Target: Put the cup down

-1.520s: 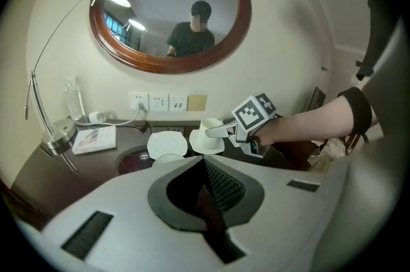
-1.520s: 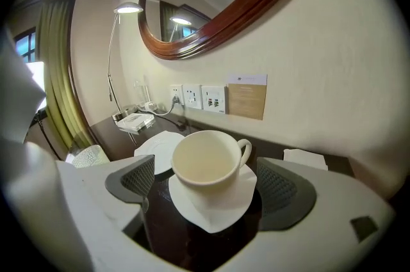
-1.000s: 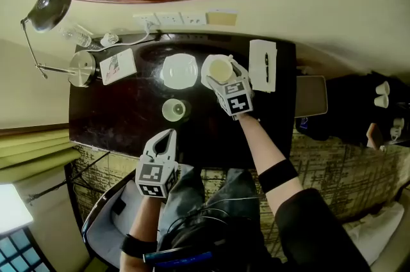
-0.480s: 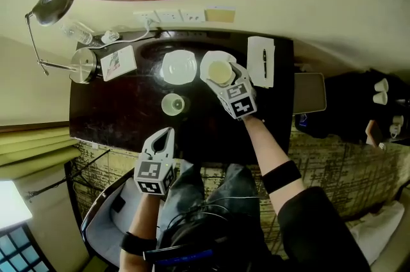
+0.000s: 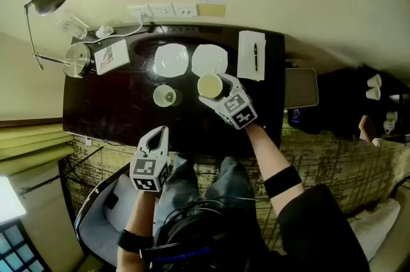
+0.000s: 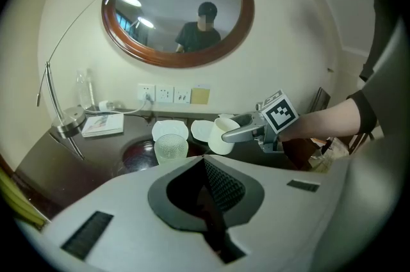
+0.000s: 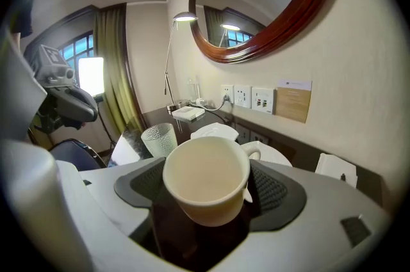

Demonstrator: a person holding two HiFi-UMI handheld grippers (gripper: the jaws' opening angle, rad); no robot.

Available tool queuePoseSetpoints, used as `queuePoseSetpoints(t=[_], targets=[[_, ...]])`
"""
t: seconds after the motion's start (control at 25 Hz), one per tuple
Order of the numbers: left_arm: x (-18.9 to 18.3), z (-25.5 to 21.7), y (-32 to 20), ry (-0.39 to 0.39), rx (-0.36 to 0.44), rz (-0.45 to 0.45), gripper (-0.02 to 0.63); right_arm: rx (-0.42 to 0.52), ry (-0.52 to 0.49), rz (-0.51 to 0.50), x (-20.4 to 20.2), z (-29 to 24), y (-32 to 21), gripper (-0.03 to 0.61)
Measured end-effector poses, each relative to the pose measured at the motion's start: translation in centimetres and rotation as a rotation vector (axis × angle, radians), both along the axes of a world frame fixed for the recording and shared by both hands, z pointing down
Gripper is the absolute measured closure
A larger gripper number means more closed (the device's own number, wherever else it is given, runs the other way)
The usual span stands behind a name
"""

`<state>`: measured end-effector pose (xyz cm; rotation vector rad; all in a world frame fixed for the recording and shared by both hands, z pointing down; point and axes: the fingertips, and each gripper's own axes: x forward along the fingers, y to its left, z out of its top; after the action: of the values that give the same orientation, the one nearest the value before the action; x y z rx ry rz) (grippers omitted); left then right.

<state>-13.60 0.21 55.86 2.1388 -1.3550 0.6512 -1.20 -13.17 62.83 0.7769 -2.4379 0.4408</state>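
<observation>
Right gripper grasping white cup near 2 saucers, left gripper clenching empty, hovering over near desk edge

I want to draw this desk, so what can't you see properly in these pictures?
- Bottom of the cup: in the right gripper view the right gripper, its jaws closed on the cup, covers it; the head view only looks from above.
- Print on the booklet: too small in the head view.
- Near edge of the desk: in the left gripper view the shut left gripper blocks it.
</observation>
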Motion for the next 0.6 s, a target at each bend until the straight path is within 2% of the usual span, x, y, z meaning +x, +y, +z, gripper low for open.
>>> queuePoseSetpoints(t=[0.6], targets=[[-0.2,0.4,2.1,-0.005,-0.006,-0.058,0.612,-0.067,0.018,-0.044,0.3,3.5,3.6,0.164]])
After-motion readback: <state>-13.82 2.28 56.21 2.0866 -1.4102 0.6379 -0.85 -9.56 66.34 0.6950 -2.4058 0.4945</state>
